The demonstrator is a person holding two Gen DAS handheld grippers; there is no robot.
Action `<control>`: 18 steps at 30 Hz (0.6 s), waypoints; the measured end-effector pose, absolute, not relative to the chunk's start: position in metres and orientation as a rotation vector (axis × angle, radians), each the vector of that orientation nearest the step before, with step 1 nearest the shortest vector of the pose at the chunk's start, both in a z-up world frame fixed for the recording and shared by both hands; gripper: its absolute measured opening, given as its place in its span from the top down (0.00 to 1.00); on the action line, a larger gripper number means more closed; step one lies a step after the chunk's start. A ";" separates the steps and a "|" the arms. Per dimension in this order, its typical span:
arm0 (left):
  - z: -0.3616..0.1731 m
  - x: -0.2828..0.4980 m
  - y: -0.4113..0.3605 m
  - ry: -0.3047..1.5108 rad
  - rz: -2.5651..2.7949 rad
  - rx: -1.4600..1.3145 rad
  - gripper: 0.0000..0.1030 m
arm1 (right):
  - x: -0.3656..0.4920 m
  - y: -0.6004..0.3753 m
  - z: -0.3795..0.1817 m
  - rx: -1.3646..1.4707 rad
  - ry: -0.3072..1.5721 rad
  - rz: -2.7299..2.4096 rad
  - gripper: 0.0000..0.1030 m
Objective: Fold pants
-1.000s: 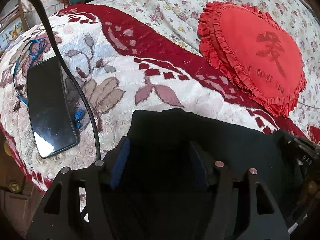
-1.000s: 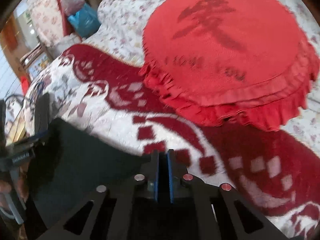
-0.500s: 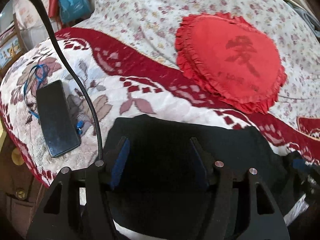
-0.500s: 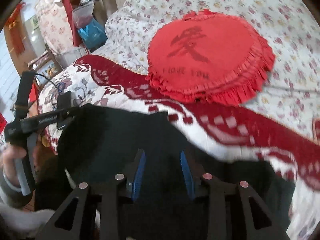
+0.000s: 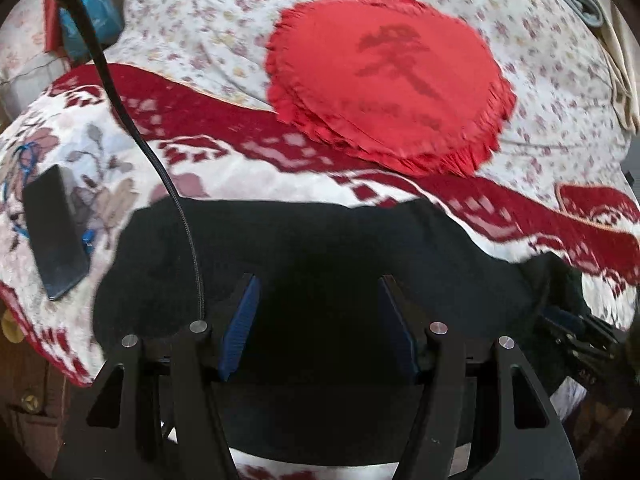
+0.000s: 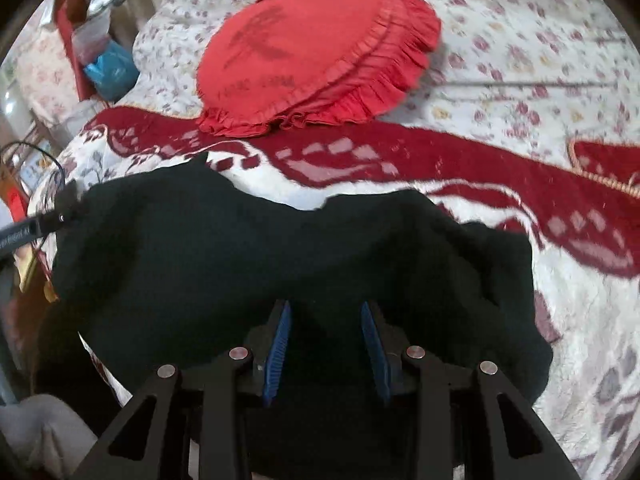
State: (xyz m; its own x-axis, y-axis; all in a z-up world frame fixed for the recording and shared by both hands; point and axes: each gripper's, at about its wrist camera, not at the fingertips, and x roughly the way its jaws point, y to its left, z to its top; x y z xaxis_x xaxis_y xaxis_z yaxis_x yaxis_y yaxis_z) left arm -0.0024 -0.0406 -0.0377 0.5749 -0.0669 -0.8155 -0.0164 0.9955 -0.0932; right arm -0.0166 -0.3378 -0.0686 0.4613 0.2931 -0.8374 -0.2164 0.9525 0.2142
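Observation:
The black pants (image 5: pixel 304 248) lie folded in a wide flat bundle on the red and white blanket (image 5: pixel 248 168) near the bed's front edge; they also show in the right wrist view (image 6: pixel 248 248). My left gripper (image 5: pixel 316 292) is open and empty, raised above the pants' left part. My right gripper (image 6: pixel 325 316) is open and empty, raised above the pants' right part. The right gripper shows at the right edge of the left wrist view (image 5: pixel 576 332). The left gripper shows at the left edge of the right wrist view (image 6: pixel 36 228).
A red frilled heart cushion (image 5: pixel 384 80) lies on the floral quilt (image 5: pixel 200 20) behind the pants. A black phone (image 5: pixel 52 232) with a blue cord lies left of the pants. A black cable (image 5: pixel 120 100) crosses the blanket. Bags (image 6: pixel 108 64) stand at the far left.
The right gripper has opened and let go of the pants. Both grippers have pulled back and up, so more of the pants and bed is in view.

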 end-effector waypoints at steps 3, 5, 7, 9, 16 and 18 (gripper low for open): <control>-0.043 -0.001 -0.056 0.976 -0.057 -0.078 0.41 | -0.017 -0.343 -0.064 0.102 1.041 0.315 0.66; -0.045 -0.001 -0.064 0.982 -0.079 -0.074 0.41 | -0.020 -0.346 -0.058 0.106 1.032 0.315 0.65; -0.046 0.000 -0.070 0.982 -0.091 -0.068 0.41 | -0.024 -0.348 -0.054 0.114 1.023 0.316 0.63; -0.049 0.002 -0.076 0.995 -0.109 -0.074 0.41 | -0.028 -0.356 -0.050 0.129 1.021 0.311 0.62; -0.060 0.006 -0.083 1.028 -0.127 -0.088 0.41 | -0.042 -0.376 -0.039 0.158 1.000 0.285 0.61; -0.059 0.007 -0.084 1.022 -0.132 -0.089 0.41 | -0.047 -0.384 -0.037 0.167 1.002 0.272 0.61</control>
